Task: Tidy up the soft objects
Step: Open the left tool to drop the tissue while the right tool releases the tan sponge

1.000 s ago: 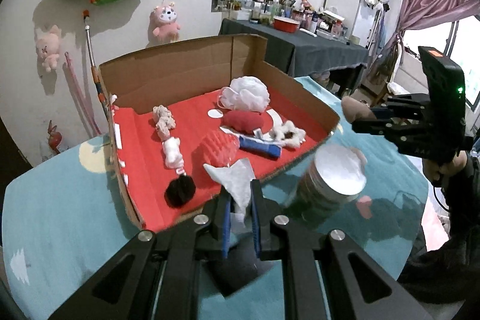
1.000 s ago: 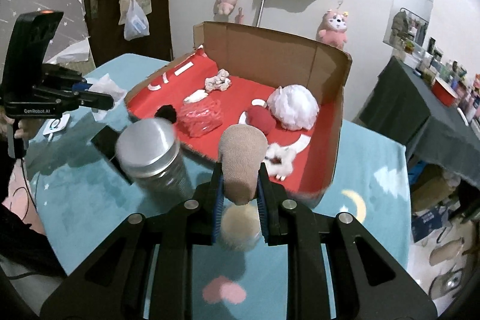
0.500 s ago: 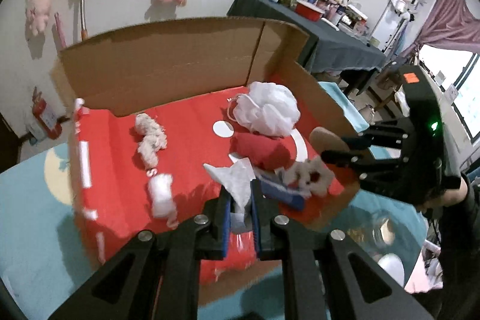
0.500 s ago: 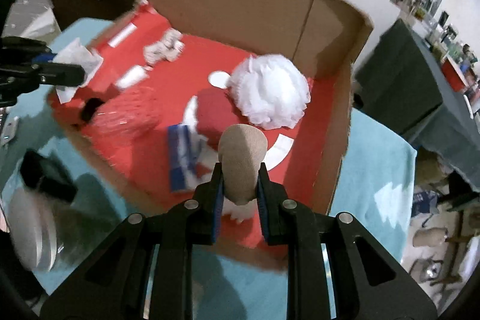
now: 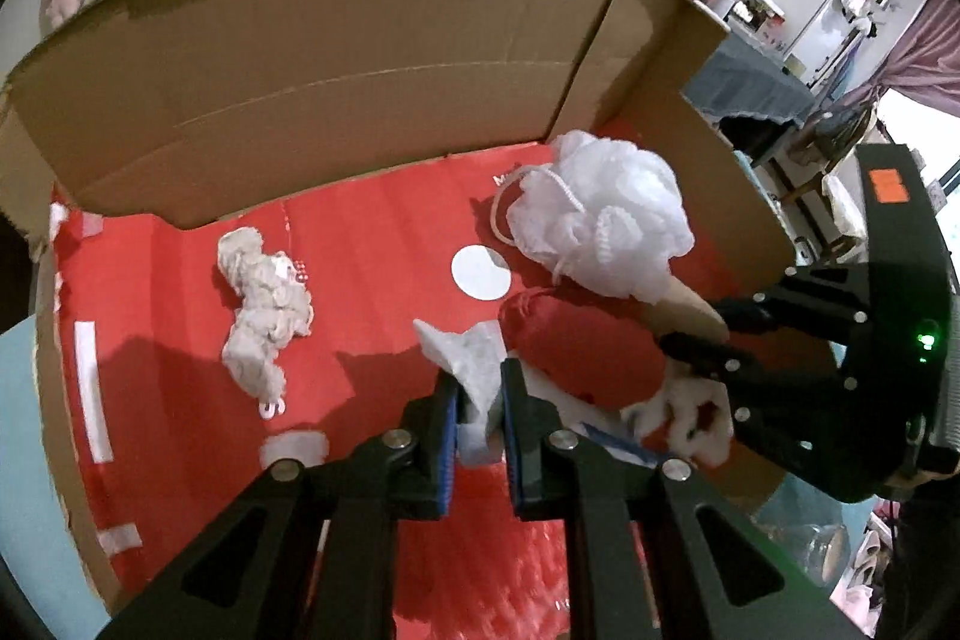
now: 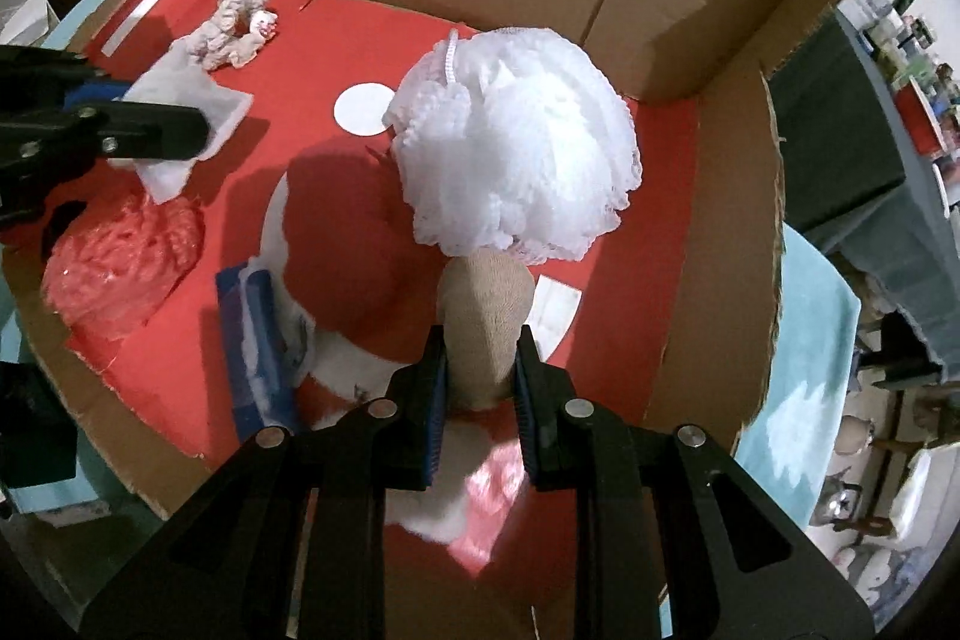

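Observation:
My left gripper [image 5: 478, 388] is shut on a white tissue [image 5: 471, 352] and holds it over the red floor of the cardboard box [image 5: 360, 58]. The tissue also shows in the right wrist view [image 6: 186, 112]. My right gripper [image 6: 480, 346] is shut on a tan sock [image 6: 486, 310] and holds it inside the box, just in front of the white mesh bath pouf [image 6: 516, 148]. The right gripper also shows in the left wrist view [image 5: 690, 328], beside the pouf [image 5: 600, 220].
In the box lie a red Santa hat [image 6: 342, 232], a blue tissue pack [image 6: 255, 340], a red mesh ball [image 6: 120, 268] and a small grey plush [image 5: 264, 304]. The box walls [image 6: 720, 232] rise at back and right. A teal tablecloth [image 6: 804, 400] lies around it.
Both grippers have moved forward from the table's front to over the inside of the box, still holding the tissue and the sock. The metal-lidded jar has dropped out of the centre of view.

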`<control>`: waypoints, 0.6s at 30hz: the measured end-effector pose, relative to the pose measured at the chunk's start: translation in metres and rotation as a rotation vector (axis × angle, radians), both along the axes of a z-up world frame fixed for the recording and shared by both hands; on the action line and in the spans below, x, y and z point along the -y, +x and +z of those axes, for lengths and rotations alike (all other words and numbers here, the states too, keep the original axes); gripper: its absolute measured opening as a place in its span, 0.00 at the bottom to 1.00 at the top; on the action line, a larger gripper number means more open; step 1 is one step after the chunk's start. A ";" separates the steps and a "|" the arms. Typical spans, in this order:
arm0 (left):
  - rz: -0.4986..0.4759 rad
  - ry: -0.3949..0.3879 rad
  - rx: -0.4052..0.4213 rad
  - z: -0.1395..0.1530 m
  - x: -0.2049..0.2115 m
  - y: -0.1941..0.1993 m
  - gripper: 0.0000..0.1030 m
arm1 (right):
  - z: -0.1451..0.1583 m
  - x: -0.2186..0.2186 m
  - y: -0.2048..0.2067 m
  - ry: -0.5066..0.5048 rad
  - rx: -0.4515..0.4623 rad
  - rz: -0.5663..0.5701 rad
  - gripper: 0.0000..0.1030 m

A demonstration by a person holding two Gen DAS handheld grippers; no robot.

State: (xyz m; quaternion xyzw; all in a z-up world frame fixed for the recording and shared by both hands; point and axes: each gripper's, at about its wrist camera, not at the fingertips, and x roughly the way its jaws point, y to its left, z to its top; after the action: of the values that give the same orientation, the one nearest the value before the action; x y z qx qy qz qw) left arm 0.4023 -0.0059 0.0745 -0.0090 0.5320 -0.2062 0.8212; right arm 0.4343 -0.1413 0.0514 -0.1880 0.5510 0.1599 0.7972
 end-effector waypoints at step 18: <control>0.017 0.047 -0.034 -0.020 0.007 0.012 0.21 | -0.003 -0.007 -0.002 -0.064 0.026 0.047 0.30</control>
State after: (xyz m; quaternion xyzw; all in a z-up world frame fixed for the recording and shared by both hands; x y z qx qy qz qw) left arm 0.4142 -0.0128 0.0544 0.0022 0.5507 -0.1863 0.8136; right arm 0.4327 -0.1339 0.0487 -0.2283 0.5409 0.1582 0.7939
